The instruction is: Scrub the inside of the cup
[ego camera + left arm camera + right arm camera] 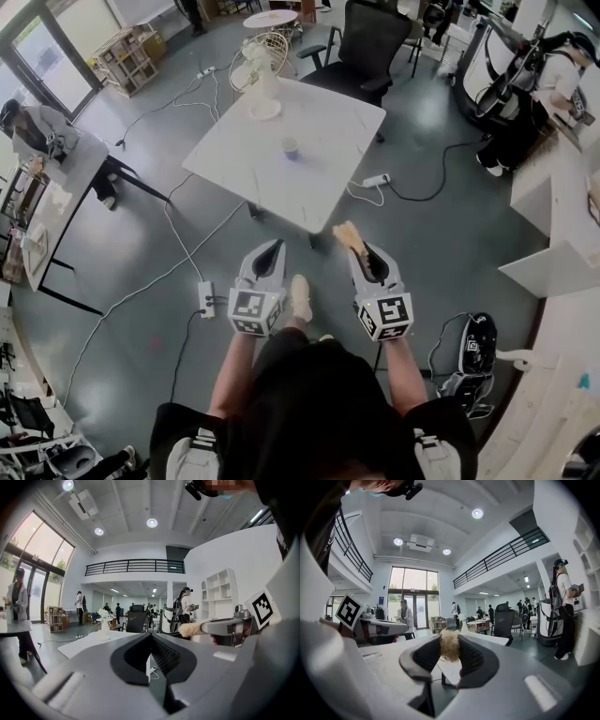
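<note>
both arms reach forward, level and side by side, short of the white square table [246, 164]. left gripper [272, 247]: grey plastic, ribbed black pads pressed together on nothing. right gripper [366, 259] pinches a tan fluffy brush [348, 234]. small pale cup [291, 148] stands upright mid-table, well apart from both. cubes carry black-white square markers.

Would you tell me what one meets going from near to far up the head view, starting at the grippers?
Side by side, left gripper and right gripper holding the brush → white table, near corner → cup → white fan → black office chair.
</note>
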### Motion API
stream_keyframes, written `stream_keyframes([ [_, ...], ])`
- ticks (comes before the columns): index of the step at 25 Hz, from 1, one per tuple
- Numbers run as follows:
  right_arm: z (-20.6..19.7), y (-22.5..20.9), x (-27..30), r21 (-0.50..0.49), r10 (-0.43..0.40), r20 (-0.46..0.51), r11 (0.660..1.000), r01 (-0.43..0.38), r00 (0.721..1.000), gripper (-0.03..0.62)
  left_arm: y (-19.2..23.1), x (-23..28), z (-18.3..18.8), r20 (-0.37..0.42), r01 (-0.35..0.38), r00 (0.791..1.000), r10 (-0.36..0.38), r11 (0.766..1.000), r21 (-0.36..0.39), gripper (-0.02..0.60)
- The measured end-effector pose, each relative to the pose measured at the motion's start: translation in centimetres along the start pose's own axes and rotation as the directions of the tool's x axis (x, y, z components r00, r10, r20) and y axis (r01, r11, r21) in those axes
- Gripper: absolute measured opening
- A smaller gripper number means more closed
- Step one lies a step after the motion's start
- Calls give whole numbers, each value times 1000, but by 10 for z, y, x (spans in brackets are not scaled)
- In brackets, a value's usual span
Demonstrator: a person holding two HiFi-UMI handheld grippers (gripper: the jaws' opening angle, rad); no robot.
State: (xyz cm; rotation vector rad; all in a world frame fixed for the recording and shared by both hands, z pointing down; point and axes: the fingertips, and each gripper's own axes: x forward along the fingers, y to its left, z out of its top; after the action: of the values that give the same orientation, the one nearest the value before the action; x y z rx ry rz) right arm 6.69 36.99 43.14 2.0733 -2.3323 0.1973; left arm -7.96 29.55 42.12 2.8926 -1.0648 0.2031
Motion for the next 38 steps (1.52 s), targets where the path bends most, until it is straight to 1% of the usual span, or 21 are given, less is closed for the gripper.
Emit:
stream_keyframes([
  [6, 2, -25, 46, 25, -14, -14, 1000, 14, 1000, 107, 23, 51, 6, -15, 15, 1000, -15, 1000, -11, 8],
  [9, 8, -37, 76, 24, -8, -28, 1000, 9, 1000, 107, 38, 80, 10, -25, 25, 999, -26, 999, -20, 8],
  [17, 12, -54, 156, 23, -3, -59, 1000, 4, 998, 107, 93, 141, 8, -61, 25, 998, -27, 999, -30, 8],
  [26, 17, -61, 238, 11, 0, -95, 1000, 1, 995, 107, 154, 195, -6, -88, 36, 995, -41, 997, -61, 8],
  [30, 16, -69, 269, 3, -14, -116, 1000, 14, 993, 107, 177, 217, -8, -89, 43, 995, -50, 996, -74, 8],
  [33, 16, -75, 288, 5, -21, -130, 1000, 22, 991, 107, 190, 230, -10, -90, 47, 994, -55, 995, -85, 8],
  [38, 12, -81, 319, 9, -10, -147, 1000, 12, 989, 107, 206, 253, -15, -99, 52, 993, -61, 995, -88, 8],
])
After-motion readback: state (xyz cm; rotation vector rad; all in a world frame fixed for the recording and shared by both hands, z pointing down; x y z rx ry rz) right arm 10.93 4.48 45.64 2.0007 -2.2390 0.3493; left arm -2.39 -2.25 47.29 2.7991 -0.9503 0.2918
